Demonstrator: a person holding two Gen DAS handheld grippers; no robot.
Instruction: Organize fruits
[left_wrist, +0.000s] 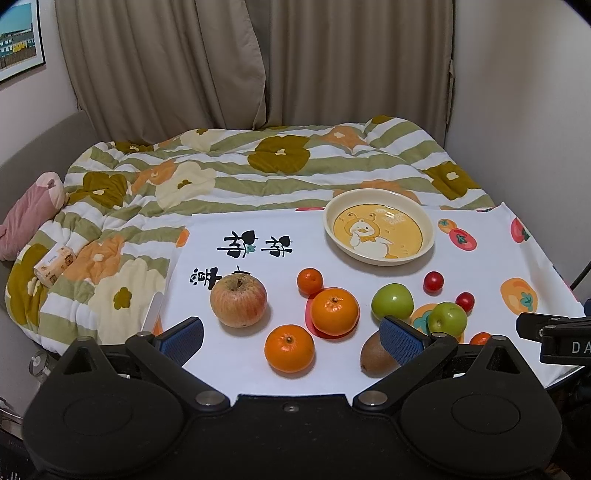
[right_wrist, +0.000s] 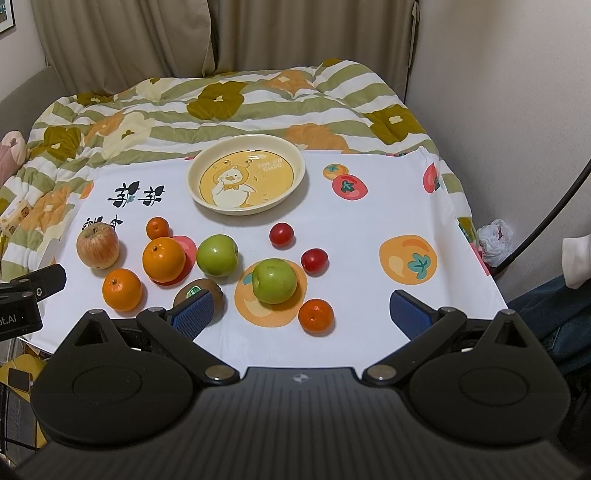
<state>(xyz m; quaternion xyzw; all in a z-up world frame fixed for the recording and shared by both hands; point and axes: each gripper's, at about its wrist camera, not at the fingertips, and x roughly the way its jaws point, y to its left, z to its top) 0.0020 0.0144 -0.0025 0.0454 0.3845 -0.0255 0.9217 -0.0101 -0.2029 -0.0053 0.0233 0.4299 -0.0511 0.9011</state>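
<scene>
White cloth (right_wrist: 354, 229) bears scattered fruits (right_wrist: 274, 281), both grippers (left_wrist: 291, 334) spread wide

Right gripper (right_wrist: 301, 314) jaws wide apart, holding nothing, above cloth (right_wrist: 369, 236). Plate (right_wrist: 199, 162) bare. Nearest fruit: green apple (right_wrist: 275, 280), small orange (right_wrist: 316, 315), kiwi (right_wrist: 195, 290).

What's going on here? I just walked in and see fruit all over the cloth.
A person holds a claw in each hand over the spread, and both the left claw and right claw are open and empty. The duck plate has nothing in it. The red apple, oranges, green apples, kiwi and small red fruits lie loose on the white cloth.
</scene>
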